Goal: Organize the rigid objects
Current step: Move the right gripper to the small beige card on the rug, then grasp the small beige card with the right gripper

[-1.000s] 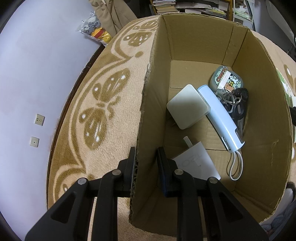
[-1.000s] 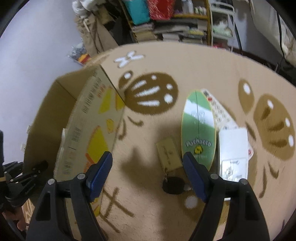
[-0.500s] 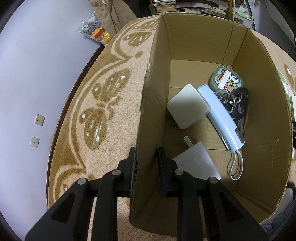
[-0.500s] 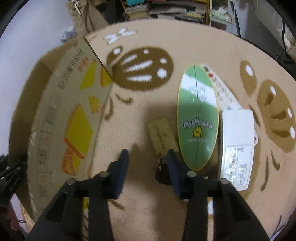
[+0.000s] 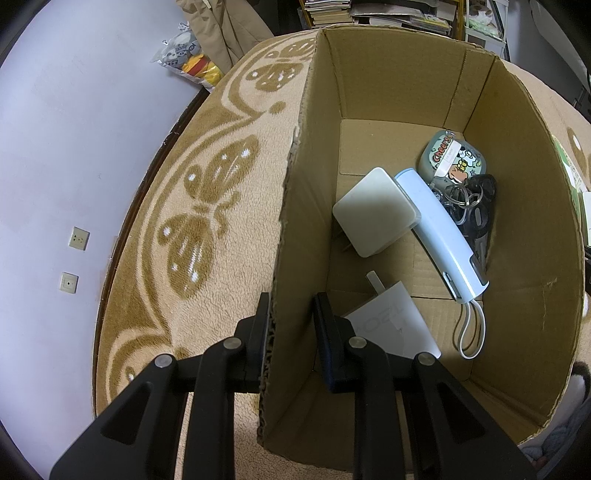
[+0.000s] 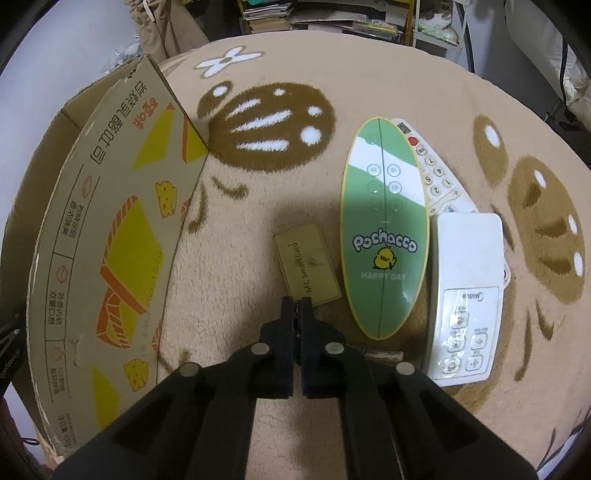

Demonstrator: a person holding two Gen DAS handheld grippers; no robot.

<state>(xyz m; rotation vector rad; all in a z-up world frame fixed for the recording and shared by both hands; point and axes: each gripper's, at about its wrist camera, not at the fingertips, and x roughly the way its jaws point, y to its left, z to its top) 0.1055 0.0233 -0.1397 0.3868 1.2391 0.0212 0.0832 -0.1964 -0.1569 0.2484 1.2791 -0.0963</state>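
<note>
Here, right gripper (image 6: 296, 308) pinched on key ring (image 6: 296, 314), left gripper (image 5: 291, 314) clamping box wall (image 5: 295, 236)

A home, probably a bedroom or living room: a plush patterned blanket (image 6: 369, 81), shelves of stacked books (image 6: 332, 18) behind, soft toys (image 5: 188, 59) in a bag against the wall (image 5: 55, 147), and wall sockets (image 5: 79, 238).

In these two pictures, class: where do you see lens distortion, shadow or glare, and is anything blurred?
Left wrist view: fisheye bows the cardboard box walls; dark vignette in the corners; sharp throughout. Right wrist view: the right gripper throws a shadow over the rug and the NFC smart card; soft glare on the green Pochacco remote; no motion blur.
</note>
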